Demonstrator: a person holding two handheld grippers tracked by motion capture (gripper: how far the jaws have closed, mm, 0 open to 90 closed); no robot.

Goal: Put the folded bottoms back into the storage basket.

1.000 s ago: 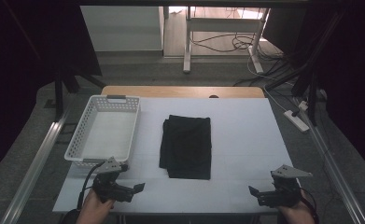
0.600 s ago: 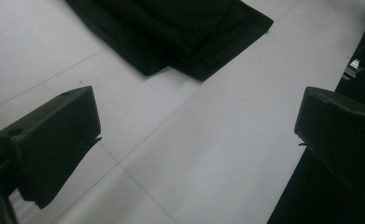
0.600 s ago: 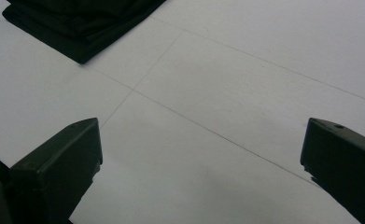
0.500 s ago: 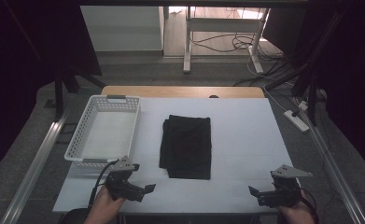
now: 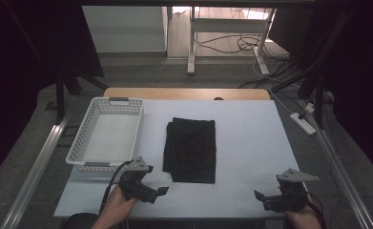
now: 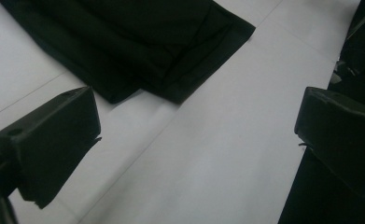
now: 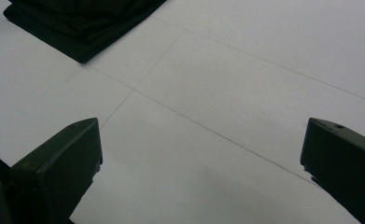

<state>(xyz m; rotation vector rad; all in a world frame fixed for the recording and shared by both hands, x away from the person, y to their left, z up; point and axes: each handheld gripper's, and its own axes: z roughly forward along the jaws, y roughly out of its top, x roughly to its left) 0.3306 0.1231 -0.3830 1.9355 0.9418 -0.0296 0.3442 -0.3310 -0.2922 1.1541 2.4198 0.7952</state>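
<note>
Nothing looks begun: the folded black cloth [image 5: 190, 150] lies untouched just ahead of the left gripper [image 5: 156, 193], and both it and the right gripper [image 5: 260, 198] gape empty over the worktop [image 5: 251, 138].

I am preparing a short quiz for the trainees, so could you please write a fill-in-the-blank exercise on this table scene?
1. The folded cloth is ____ in colour.
2. The white basket lies to the ____ of the cloth in the high view.
3. The jaws of the left claw stand ____, with nothing between them.
4. The claw nearer the cloth is the ____ one; the right claw hovers at the table's near corner.

Missing words: black; left; open; left
</note>
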